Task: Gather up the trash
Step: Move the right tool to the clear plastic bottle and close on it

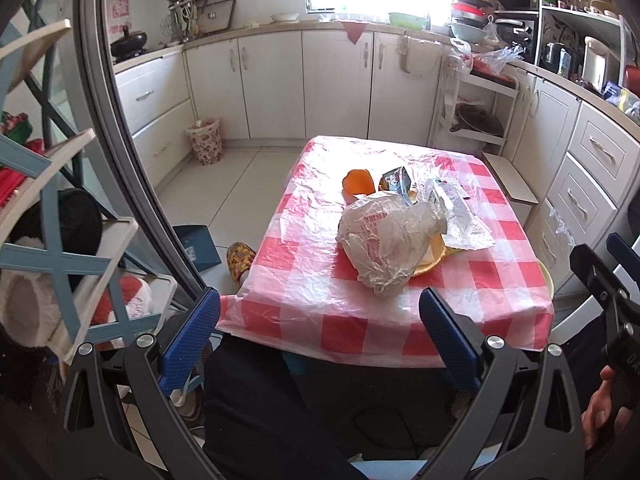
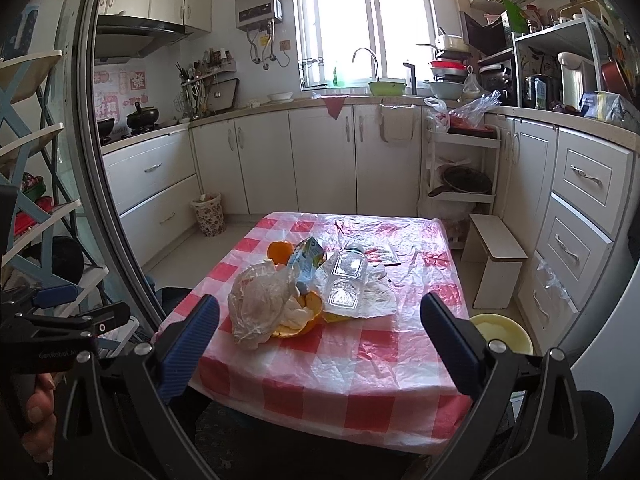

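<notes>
Trash lay clustered near the middle of the red-and-white checked surface (image 2: 360, 360). A crumpled translucent plastic bag (image 1: 390, 240) (image 2: 260, 300) with faint red print rested over the near-left part of a yellow-orange plate (image 2: 308, 322). A squashed juice carton (image 2: 308, 260) leaned behind it. A clear plastic bottle (image 2: 346, 280) lay on its side on a white wrapper (image 2: 380, 300), just right of the bag. An orange peel (image 1: 358, 182) (image 2: 279, 251) sat behind the pile, at its far-left edge.
</notes>
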Tool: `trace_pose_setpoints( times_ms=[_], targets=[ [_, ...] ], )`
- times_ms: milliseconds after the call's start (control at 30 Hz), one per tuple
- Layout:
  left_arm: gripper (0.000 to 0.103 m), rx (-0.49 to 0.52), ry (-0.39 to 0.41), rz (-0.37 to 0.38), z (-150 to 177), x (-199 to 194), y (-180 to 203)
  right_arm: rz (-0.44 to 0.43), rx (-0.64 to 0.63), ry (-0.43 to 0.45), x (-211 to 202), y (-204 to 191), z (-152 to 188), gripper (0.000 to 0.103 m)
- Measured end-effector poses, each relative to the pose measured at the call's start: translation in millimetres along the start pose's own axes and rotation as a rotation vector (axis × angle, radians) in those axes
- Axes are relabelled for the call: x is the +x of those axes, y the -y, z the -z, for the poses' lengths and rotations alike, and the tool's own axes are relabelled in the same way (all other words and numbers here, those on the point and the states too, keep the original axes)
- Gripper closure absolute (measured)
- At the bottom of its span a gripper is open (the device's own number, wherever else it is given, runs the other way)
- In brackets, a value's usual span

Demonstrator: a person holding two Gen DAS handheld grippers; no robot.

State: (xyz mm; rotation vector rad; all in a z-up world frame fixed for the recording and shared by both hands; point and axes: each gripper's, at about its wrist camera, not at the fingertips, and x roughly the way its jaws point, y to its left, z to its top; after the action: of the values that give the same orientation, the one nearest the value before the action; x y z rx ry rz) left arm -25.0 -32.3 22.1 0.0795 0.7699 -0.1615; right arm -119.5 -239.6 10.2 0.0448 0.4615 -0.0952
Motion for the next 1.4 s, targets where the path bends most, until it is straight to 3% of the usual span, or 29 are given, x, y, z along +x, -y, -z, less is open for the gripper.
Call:
trace_pose_setpoints(
  times_ms=[100,267,467,600,667,800,900,1033,1133,1200,1267,1333,1367,1400],
  targets=[
    [0.007,-0.001,-0.003,0.008,-8.3,19.6,2.7,-0.019,0.013,-0.044,27.0,8.5,-3.4,0.007],
    [0.007,-0.010,-0.056,0.092,-20.1,62.8,14.1,-0.031,0.057,-0.139,76.4,29.9,-6.1,0.007],
    [0.007,0.047,-0.111,0.117,-13.4,115.5,53.5,-0.042,0.130,-0.265,140.7,52.7,-6.6,0.007],
    [0.007,0.120,-0.123,0.079,-2.3,145.5,81.4,-0.063,0.181,-0.334,177.2,57.9,-4.5,0.007],
    [0.007,0.160,-0.112,0.018,3.3,157.2,91.7,-0.069,0.202,-0.363,192.9,59.5,-4.1,0.007],
    [0.008,0.153,-0.114,-0.034,6.5,179.1,94.5,-0.074,0.232,-0.398,215.3,61.0,-1.7,0.007],
    [0.018,0.125,-0.118,-0.014,4.7,185.2,87.3,-0.081,0.260,-0.412,225.7,63.6,0.0,0.007],
    [0.052,0.108,-0.134,0.051,5.1,188.8,81.5,-0.081,0.280,-0.424,236.8,66.7,3.0,0.007],
    [0.062,0.104,-0.122,0.074,4.9,186.8,78.8,-0.089,0.286,-0.434,242.4,64.8,4.2,0.007],
    [0.084,0.083,-0.116,0.096,2.8,183.5,72.9,-0.082,0.269,-0.432,244.9,60.9,2.8,0.007],
    [0.085,0.061,-0.109,0.109,-1.2,179.5,65.7,-0.066,0.247,-0.426,246.8,57.0,1.1,0.007],
    [0.086,0.036,-0.109,0.127,-4.0,177.1,56.6,-0.049,0.233,-0.430,250.4,55.3,0.7,0.015],
    [0.088,0.020,-0.107,0.135,-5.4,175.3,51.0,-0.053,0.236,-0.443,252.9,56.1,2.0,0.028],
    [0.099,0.004,-0.106,0.139,-6.5,174.6,45.2,-0.061,0.247,-0.457,255.3,58.2,3.6,0.037]
  ],
)
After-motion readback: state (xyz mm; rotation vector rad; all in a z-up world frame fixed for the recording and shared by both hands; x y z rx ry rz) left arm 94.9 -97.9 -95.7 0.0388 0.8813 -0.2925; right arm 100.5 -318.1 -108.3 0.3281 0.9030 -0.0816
